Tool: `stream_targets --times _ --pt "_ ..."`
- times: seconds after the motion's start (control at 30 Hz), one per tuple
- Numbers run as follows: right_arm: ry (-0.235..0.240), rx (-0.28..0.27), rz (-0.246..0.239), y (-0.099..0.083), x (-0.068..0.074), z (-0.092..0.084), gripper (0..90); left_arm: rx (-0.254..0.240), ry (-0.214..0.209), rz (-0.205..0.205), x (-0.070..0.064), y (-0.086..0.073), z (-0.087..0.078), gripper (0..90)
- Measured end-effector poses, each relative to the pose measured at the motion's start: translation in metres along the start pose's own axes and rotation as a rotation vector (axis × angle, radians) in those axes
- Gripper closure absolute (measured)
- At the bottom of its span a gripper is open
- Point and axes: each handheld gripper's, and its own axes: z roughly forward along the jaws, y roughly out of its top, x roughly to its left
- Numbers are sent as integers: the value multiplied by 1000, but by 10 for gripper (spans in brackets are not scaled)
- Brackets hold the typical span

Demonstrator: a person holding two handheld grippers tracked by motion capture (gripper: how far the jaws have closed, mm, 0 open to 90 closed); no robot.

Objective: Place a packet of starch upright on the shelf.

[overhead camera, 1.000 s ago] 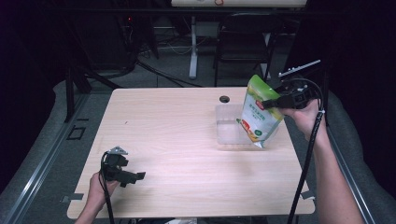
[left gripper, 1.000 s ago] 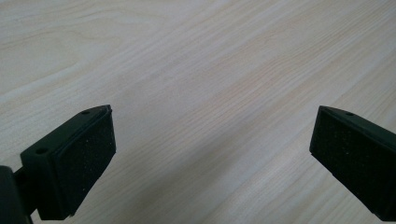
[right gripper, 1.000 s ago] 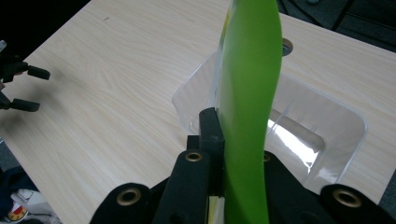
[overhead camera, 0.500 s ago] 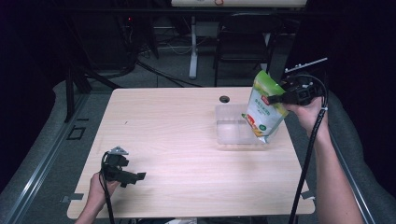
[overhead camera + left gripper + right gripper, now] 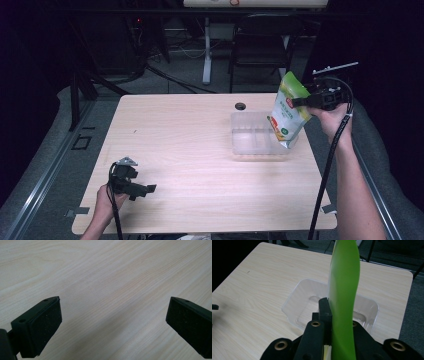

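Note:
My right gripper point(image 5: 302, 101) is shut on the upper edge of a green snack pouch point(image 5: 286, 111), which hangs tilted over the right end of a clear plastic bin point(image 5: 252, 135). In the right gripper view the green snack pouch point(image 5: 343, 290) rises edge-on between the jaws, with the clear plastic bin point(image 5: 312, 293) below it. My left gripper point(image 5: 145, 189) rests low at the table's near left corner. Its pads point(image 5: 45, 326) stand wide apart over bare wood with nothing between them.
The light wooden table point(image 5: 170, 145) has a small dark cable hole point(image 5: 240, 106) behind the bin. A chair point(image 5: 262, 45) and a desk leg point(image 5: 206, 50) stand beyond the far edge. Cables trail from both grippers toward the near edge.
My right gripper has carried the pouch to the right and upward, away from the middle of the bin. The left gripper has stayed where it was.

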Motion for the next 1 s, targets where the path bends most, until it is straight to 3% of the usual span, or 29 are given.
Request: stream_targets --times 0.4,1.0 --pt "-11 -23 31 0 -3 4 900 8 2 19 -1 2 2 3" --pt "-37 -96 146 -10 -15 23 900 2 -5 19 -2 2 1 3"
